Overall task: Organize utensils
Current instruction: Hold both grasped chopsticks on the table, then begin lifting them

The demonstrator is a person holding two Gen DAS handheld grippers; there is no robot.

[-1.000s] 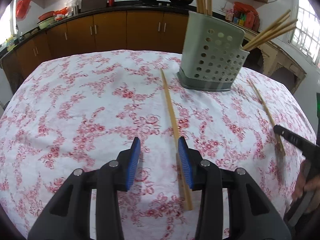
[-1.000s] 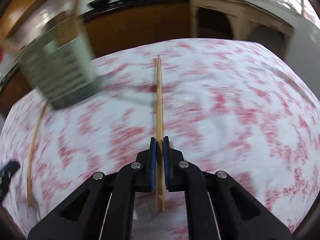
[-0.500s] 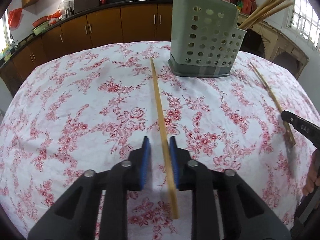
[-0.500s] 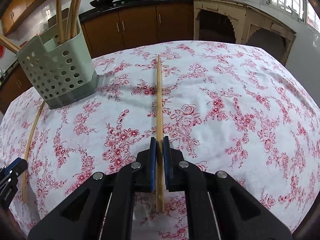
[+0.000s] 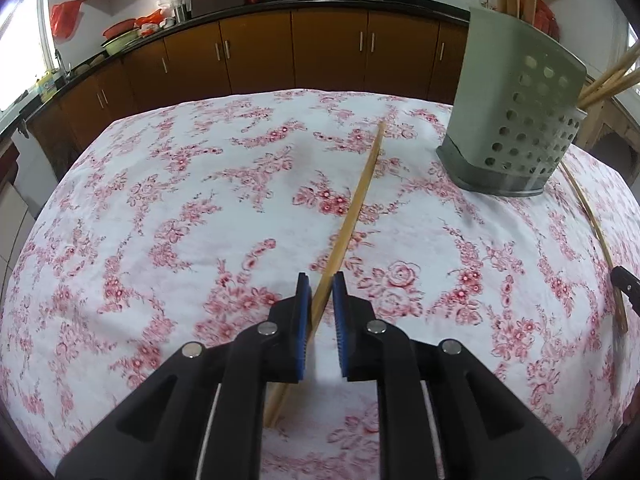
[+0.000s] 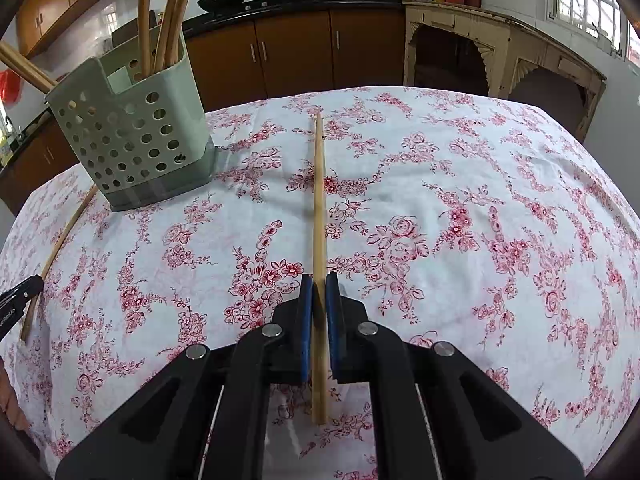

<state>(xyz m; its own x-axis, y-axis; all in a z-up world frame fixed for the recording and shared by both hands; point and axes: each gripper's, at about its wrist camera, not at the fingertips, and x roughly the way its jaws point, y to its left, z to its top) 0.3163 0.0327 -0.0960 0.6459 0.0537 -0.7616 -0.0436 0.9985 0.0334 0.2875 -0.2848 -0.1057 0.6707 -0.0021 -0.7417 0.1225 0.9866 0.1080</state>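
My left gripper (image 5: 318, 280) is shut on a wooden chopstick (image 5: 352, 212) that runs forward over the floral tablecloth (image 5: 168, 240), tilted to the right. My right gripper (image 6: 319, 280) is shut on a second wooden chopstick (image 6: 319, 200) that points straight ahead. A grey-green perforated utensil holder (image 5: 516, 128) stands at the far right in the left wrist view and at the far left in the right wrist view (image 6: 132, 136), with several chopsticks upright in it.
The other gripper's tip shows at the frame edge in the left wrist view (image 5: 626, 286) and in the right wrist view (image 6: 18, 294). Brown kitchen cabinets (image 5: 280, 52) stand behind the table. A cream sideboard (image 6: 500, 52) stands at the back right.
My left gripper has closed on its chopstick and swung left, so the stick now tilts right and the holder sits further right. My right gripper has stayed shut on its chopstick.
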